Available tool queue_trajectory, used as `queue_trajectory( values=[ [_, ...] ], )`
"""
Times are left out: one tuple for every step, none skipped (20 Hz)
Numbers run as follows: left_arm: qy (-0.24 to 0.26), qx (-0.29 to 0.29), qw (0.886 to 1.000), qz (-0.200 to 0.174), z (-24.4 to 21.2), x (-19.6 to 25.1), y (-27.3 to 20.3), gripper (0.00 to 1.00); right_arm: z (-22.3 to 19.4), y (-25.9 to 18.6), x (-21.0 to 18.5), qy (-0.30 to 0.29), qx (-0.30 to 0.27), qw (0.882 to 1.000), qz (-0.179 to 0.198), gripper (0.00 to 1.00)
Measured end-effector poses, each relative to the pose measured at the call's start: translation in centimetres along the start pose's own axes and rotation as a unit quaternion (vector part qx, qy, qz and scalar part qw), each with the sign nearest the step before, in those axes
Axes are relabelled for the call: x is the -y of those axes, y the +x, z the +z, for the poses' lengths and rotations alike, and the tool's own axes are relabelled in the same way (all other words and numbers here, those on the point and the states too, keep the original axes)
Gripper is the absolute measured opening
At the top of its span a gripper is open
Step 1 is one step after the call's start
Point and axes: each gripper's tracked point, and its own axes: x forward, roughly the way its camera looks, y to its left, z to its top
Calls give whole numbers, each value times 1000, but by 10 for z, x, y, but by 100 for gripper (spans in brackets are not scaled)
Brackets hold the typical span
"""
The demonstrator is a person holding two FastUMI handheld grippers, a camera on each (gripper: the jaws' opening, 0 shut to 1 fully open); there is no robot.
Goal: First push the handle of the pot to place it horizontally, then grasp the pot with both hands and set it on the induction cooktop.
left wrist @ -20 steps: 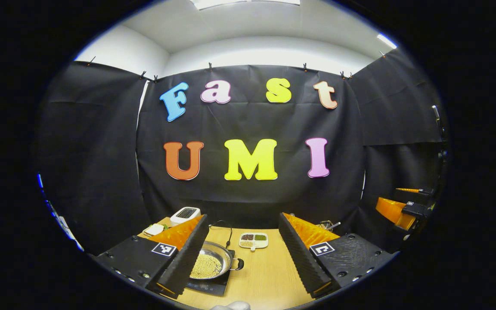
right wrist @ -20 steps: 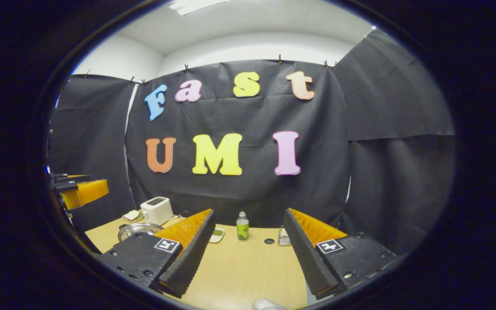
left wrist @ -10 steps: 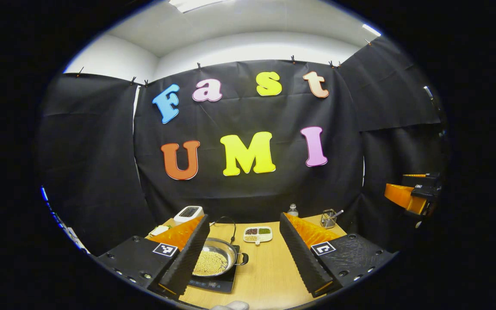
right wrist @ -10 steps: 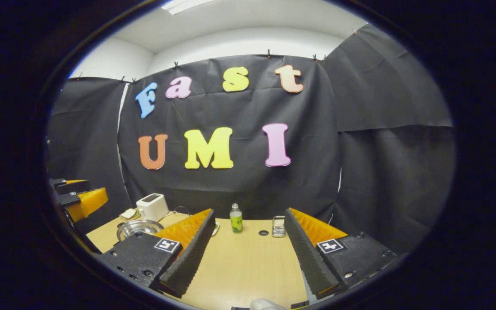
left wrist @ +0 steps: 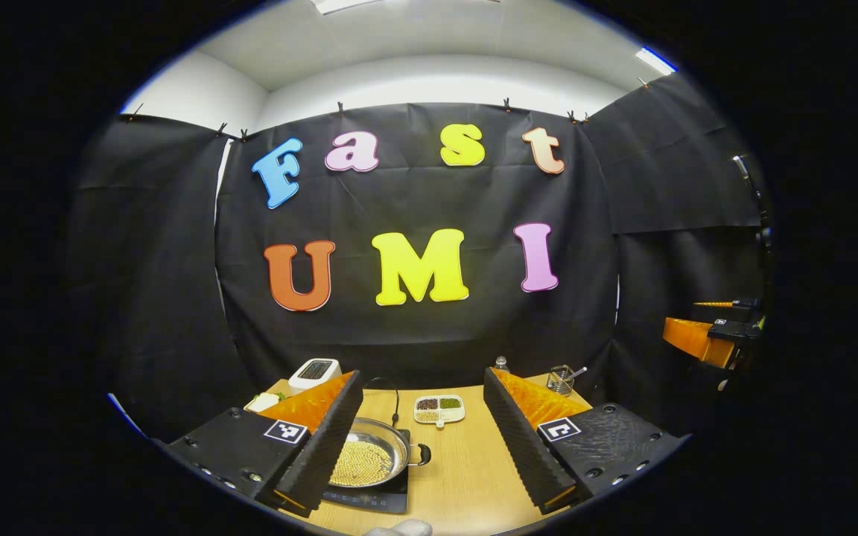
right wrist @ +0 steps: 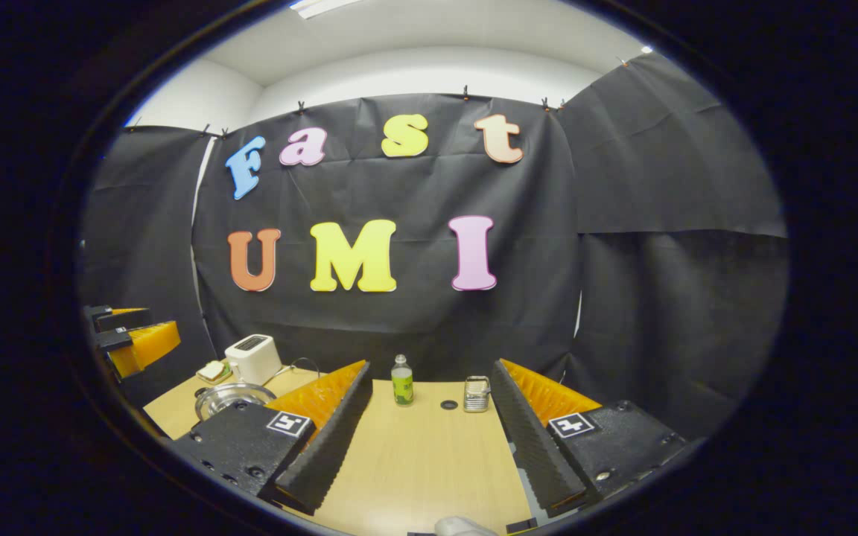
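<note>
A steel pot (left wrist: 369, 455) holding yellowish grains sits on the black induction cooktop (left wrist: 369, 497) on the wooden table; one small side handle (left wrist: 420, 452) points right. My left gripper (left wrist: 414, 450) hovers above and short of it, open, its left finger covering the pot's left side. In the right gripper view the pot (right wrist: 229, 396) lies at the far left, partly behind my left finger. My right gripper (right wrist: 429, 439) is open over bare table, well to the right of the pot. The other gripper (right wrist: 131, 344) shows at the left edge, and the right one (left wrist: 704, 339) at the left gripper view's right edge.
A white toaster (right wrist: 252, 357) and a small plate of food (right wrist: 213, 371) stand at the back left. A divided dish of beans (left wrist: 439, 408), a green bottle (right wrist: 401, 381), a wire holder (right wrist: 477, 394) and a small dark disc (right wrist: 449, 405) lie toward the back of the table (right wrist: 421, 461).
Both grippers have drifted slightly, with the views tilting down so more of the table shows. The pot stays on the cooktop and both grippers remain open.
</note>
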Motion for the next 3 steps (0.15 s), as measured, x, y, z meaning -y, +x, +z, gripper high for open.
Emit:
queue_trajectory(
  values=[
    [-3,0,1000,3,1,-7,2,96,0,1,-4,-1,0,1000,-1,100],
    [-8,-2,1000,4,1,-12,5,96,0,2,-7,-2,-4,1000,-3,100],
    [-11,-4,1000,2,-1,-15,9,96,1,5,-10,0,-7,1000,-4,100]
  ],
)
